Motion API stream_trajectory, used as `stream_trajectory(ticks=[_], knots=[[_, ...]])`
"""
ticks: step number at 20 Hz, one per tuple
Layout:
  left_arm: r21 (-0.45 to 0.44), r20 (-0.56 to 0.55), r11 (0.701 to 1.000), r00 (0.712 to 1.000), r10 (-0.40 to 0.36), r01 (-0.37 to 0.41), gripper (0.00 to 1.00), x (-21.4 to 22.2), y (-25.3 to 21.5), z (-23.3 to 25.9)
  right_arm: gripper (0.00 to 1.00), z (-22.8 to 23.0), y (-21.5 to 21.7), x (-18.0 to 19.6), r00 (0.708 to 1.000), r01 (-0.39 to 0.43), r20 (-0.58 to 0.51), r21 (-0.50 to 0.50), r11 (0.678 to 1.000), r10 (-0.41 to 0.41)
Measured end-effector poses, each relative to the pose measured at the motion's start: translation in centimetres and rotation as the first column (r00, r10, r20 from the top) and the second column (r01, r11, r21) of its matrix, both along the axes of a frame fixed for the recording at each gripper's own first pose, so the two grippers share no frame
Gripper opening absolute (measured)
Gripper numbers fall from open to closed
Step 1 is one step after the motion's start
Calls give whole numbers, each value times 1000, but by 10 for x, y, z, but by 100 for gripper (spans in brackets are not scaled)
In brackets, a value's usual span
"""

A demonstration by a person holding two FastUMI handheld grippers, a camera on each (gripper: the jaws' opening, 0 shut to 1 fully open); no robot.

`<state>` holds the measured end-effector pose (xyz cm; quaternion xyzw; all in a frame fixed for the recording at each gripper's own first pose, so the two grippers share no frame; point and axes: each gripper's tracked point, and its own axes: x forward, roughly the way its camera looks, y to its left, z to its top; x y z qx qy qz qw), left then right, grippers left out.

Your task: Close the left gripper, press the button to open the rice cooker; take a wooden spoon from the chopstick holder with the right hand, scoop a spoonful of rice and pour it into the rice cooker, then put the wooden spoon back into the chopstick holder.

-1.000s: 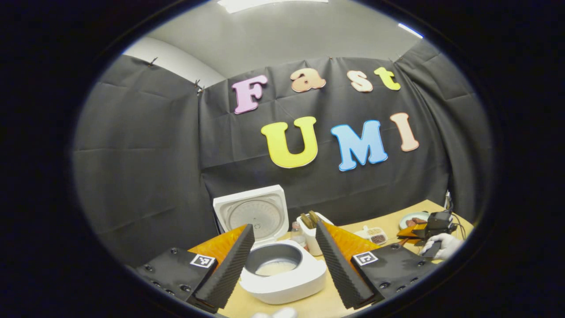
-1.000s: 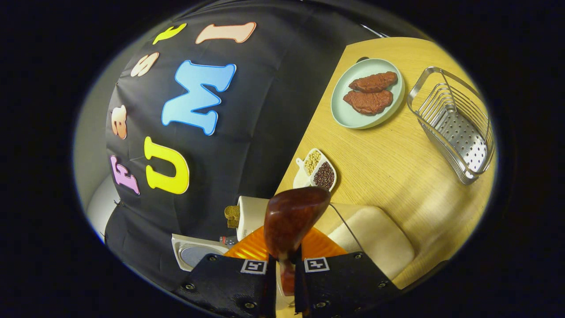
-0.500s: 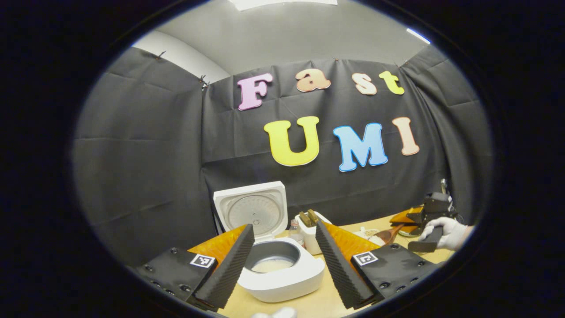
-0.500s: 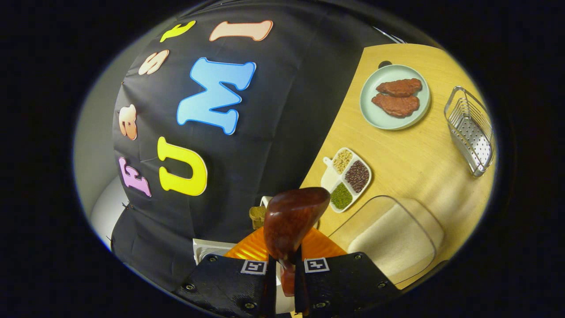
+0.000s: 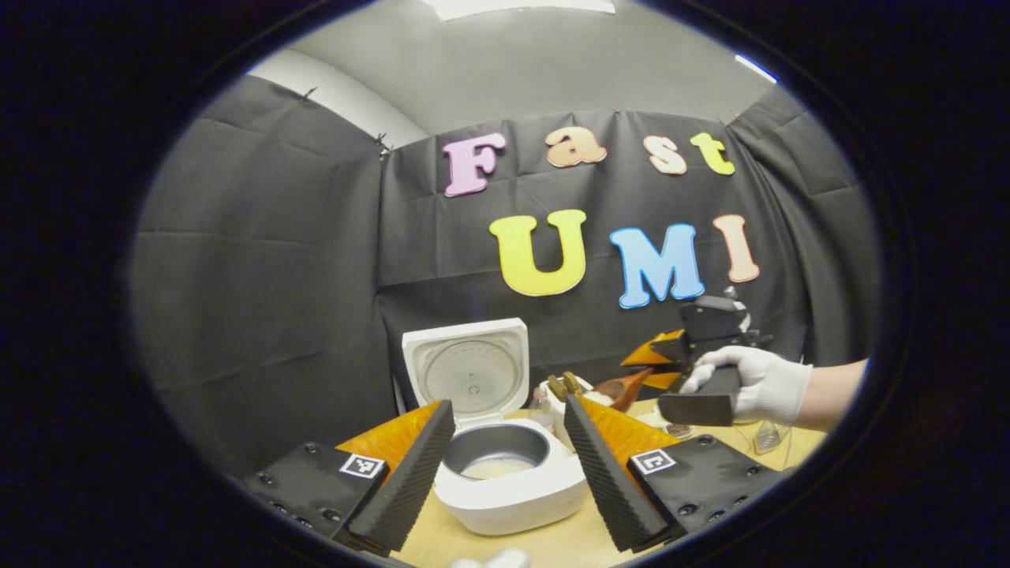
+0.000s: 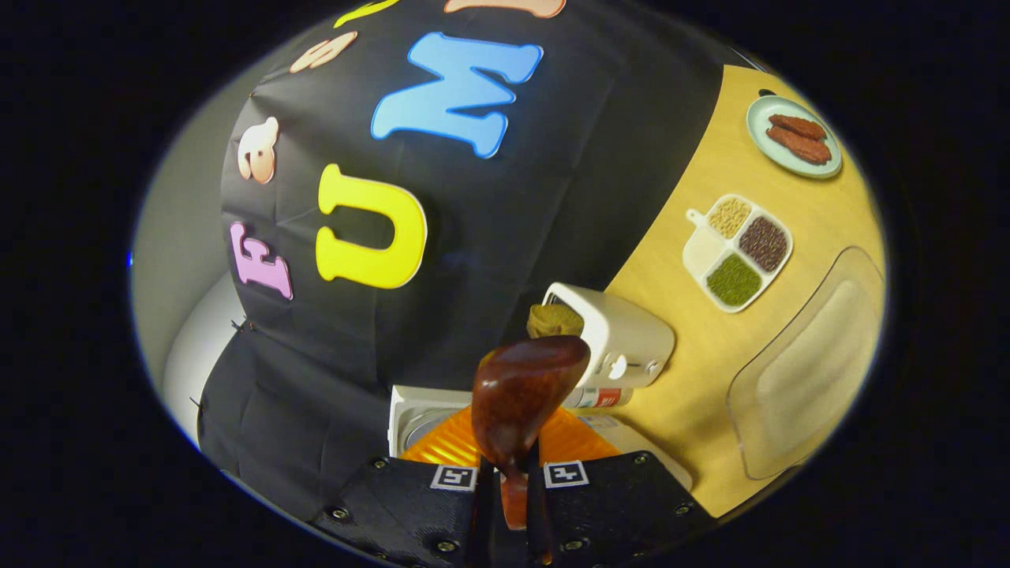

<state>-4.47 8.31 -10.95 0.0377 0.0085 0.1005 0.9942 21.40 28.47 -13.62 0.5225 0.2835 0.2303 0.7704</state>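
Black cloth walls the booth behind a pale wooden table [image 6: 686, 315], and I report from the fingers outward. My left gripper [image 5: 505, 465] stands with its fingers spread wide and nothing between them; directly ahead, framed by the two pads, sits the white rice cooker [image 5: 509, 485], its lid [image 5: 467, 372] raised upright at the back and a shallow layer of rice [image 5: 493, 467] lying in the inner pot. Just beyond the cooker, ahead and to the right of my left gripper, I see the chopstick holder [image 5: 566, 394], with a small bottle [image 5: 540, 405] beside it. Farther right and higher, a gloved hand [image 5: 757, 383] carries my right gripper [image 5: 659, 359], which hangs above the table. My right gripper [image 6: 509, 489] is pinched together on the wooden spoon's handle; the wooden spoon [image 6: 521, 394] sticks forward from the fingers, its bowl facing the camera. Whether any rice lies in it I cannot tell. Immediately past the spoon's bowl lies the chopstick holder [image 6: 623, 339], with brown utensil ends [image 6: 555, 319] showing at its mouth, and the open rice cooker [image 6: 414, 414] shows just to the left under my fingers. Farther ahead to the right I note a clear tray [image 6: 805, 371], then a four-part dish of grains [image 6: 738, 252], and farthest off a plate with two brown pieces [image 6: 793, 138].
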Motion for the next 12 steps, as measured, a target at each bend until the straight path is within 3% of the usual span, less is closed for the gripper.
stream_trajectory(ticks=[6, 12], knots=[[-46, -12, 997, 998, 54, -55, 99, -9, 19, -16, 16, -26, 108, -16, 991, -136, -20, -70, 988, 135], [-87, -27, 989, 993, 119, -121, 99, -22, 43, -28, 16, -54, 146, -19, 983, -168, 36, -232, 958, 181]])
